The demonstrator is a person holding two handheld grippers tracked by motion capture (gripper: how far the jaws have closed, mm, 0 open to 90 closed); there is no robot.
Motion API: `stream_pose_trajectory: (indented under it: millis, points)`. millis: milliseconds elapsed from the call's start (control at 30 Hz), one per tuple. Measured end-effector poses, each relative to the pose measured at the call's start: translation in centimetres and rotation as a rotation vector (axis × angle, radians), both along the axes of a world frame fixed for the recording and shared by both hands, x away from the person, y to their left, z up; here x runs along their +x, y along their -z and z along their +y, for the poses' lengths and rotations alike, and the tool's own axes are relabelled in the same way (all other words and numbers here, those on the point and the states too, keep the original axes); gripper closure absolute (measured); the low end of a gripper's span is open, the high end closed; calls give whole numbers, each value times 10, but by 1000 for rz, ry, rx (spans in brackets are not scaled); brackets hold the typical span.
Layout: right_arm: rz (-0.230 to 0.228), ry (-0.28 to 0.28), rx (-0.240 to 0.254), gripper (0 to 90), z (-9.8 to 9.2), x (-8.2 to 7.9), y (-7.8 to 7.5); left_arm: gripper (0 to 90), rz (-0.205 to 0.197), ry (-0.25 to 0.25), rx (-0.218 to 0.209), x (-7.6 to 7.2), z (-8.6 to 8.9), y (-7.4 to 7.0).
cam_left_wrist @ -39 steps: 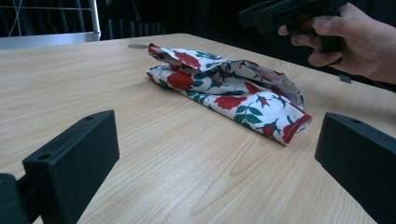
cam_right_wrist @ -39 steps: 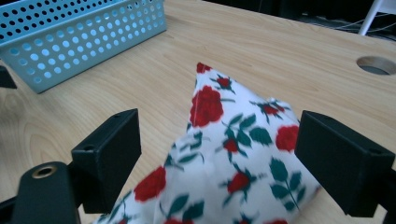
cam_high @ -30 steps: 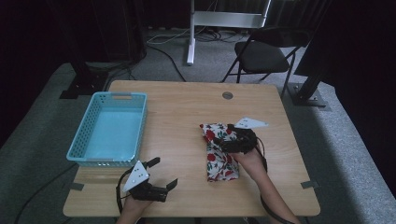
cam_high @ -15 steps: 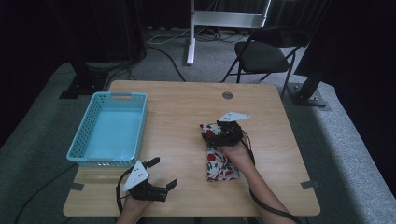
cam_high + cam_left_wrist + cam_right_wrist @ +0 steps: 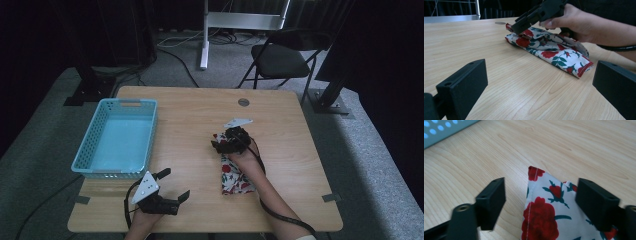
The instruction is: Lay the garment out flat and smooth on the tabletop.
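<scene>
A folded white cloth with red roses [image 5: 234, 177] lies on the wooden table right of centre, its long side running away from me. My right gripper [image 5: 220, 146] is low over the cloth's far end. In the right gripper view a corner of the cloth [image 5: 544, 212] pokes up between the jaws of the right gripper [image 5: 540, 192]. The jaws have just been closing, and the pads stand apart from the fabric. The left gripper view shows the cloth [image 5: 554, 52] with the right gripper [image 5: 520, 26] tipped down onto it. My left gripper [image 5: 172, 185] rests open near the front edge, holding nothing.
A light blue mesh basket [image 5: 106, 172] stands at the table's left side, with nothing in it; its wall [image 5: 439, 132] appears at the top left of the right gripper view. A round grommet [image 5: 243, 102] sits near the far edge. A folding chair [image 5: 280, 57] stands behind the table.
My right hand has slid left across the far end of the cloth and come down lower, so the gripper now covers that end. The left gripper has stayed put.
</scene>
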State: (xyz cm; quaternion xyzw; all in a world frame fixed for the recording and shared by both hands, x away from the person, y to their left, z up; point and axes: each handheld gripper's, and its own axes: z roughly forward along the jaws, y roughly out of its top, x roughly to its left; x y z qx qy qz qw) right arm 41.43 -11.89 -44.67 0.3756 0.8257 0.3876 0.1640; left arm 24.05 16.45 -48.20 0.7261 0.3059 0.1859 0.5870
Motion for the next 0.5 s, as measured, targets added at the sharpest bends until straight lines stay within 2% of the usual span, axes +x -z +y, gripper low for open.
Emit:
stream_pose_trajectory:
  millis: [67,100,167,267,433,500]
  points:
    - [1,12,-2,353,1,-1,2,4,-2,1,3,0,0,0]
    - [1,12,-2,353,1,-1,2,4,-2,1,3,0,0,0]
    - [4,23,-21,474,2,-1,6,4,2,-2,-1,0,0,0]
    - [5,33,-13,625,0,-1,6,4,3,-5,3,0,0,0]
    - [-10,19,43,808,-4,-5,4,4,6,-11,5,0,0,0]
    - [-11,17,71,832,-7,-7,2,4,4,-10,4,0,0,0]
